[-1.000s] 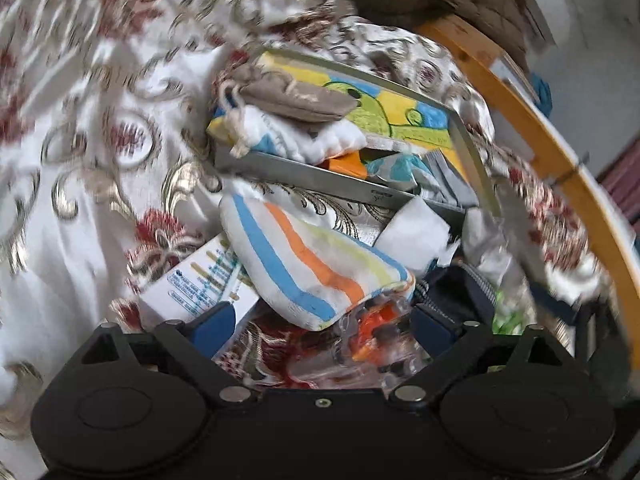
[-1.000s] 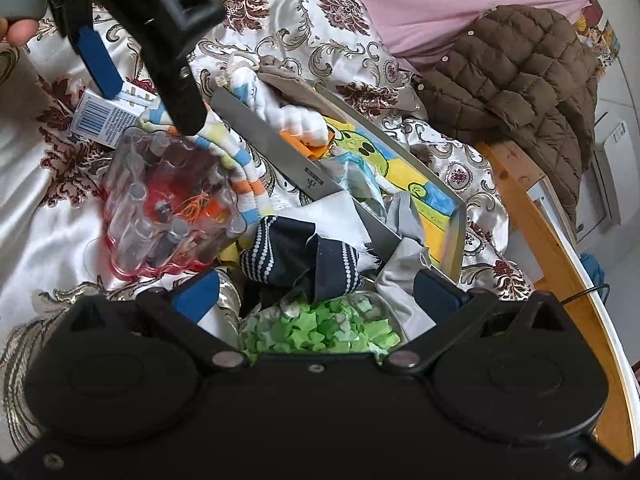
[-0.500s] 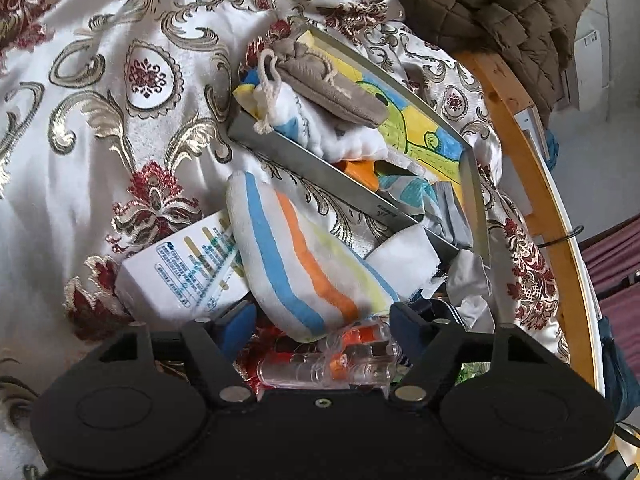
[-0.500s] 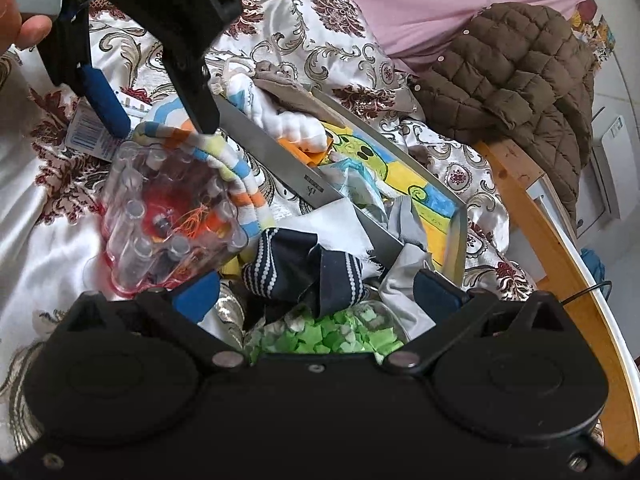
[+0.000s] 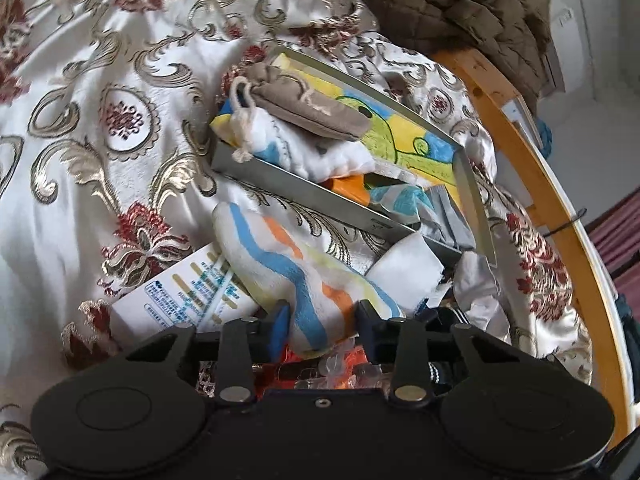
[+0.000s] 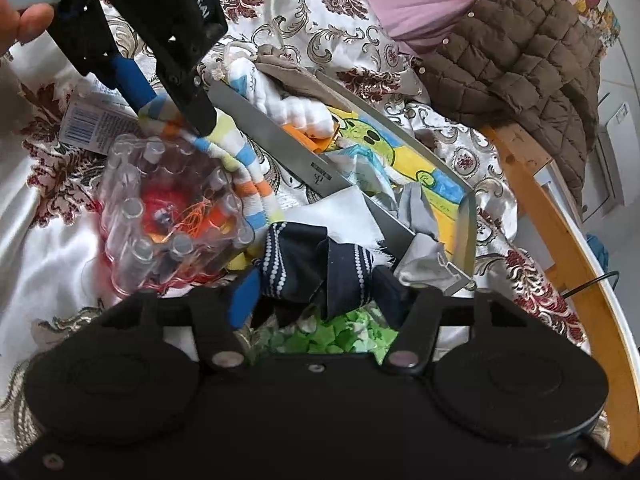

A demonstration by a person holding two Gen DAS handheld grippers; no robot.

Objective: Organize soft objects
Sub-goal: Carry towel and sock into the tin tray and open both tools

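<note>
— Left tongs (image 5: 320, 330)? Just been closing, now pinching the striped pouch (image 5: 298, 280) on the bed (image 5: 80, 160), beside the grey tray (image 5: 304, 190).
— Right tongs (image 6: 316, 292)? Also just been closing, now squeezing the navy trimmed cloth (image 6: 316, 262) above green paper bits (image 6: 336, 338).
— Hidden? Clear plastic case (image 6: 168, 208) half under the pouch; cloth ends buried.
— Changed? Pouch creased now, smooth a second ago.
— Counted? Two tongs, one tray, one brown jacket (image 6: 516, 52).

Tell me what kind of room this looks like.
Most likely a bedroom: the clutter lies on a floral satin bedspread, a wooden bed frame runs along the edge, and a brown quilted jacket is dumped at the end.
</note>
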